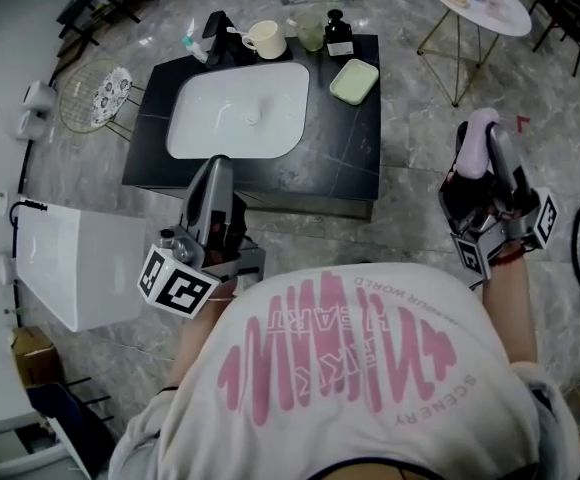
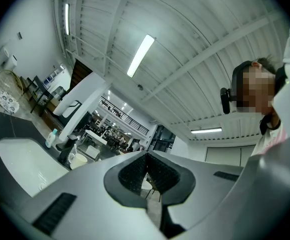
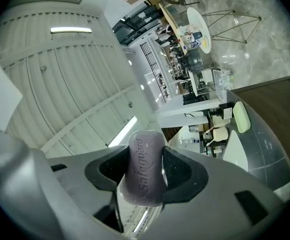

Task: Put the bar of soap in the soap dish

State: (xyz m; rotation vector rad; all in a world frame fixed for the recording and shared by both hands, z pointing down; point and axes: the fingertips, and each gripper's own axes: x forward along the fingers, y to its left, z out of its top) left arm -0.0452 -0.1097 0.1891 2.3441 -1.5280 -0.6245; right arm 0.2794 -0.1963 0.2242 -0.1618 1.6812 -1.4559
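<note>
1. The right gripper [image 1: 485,163] is carrying the goods. Its jaws stand wide and are clamped on the bar of soap [image 3: 146,166], with the ribbed black pads pressing both of its flat sides.
2. The soap is a smooth mauve oval with rounded ends and a brand name pressed into its face. Its long axis runs out along the jaws, and the far end pokes past the tips.
3. In the head view the soap [image 1: 476,143] hangs over the marbled floor, well clear of the counter [image 1: 355,158] and off its right edge.
4. The target is the soap dish [image 1: 354,80], a pale green rounded rectangle with a shallow lip. It sits on the dark stone-look counter just right of the white sink [image 1: 238,108].
5. Here is the key line: the dish lies at about ten o'clock from the right gripper. Its long axis runs near twelve to six, tipped slightly toward one.
6. In the right gripper view the dish [image 3: 241,116] sits at about two o'clock from the soap.
7. The left gripper [image 1: 213,183] has its jaws pinched together on nothing. It sits by the counter's near edge, with the dish at two o'clock.
8. The right hand looks slightly nearer, and it holds the bar, so I judge the move is its to make.
</note>
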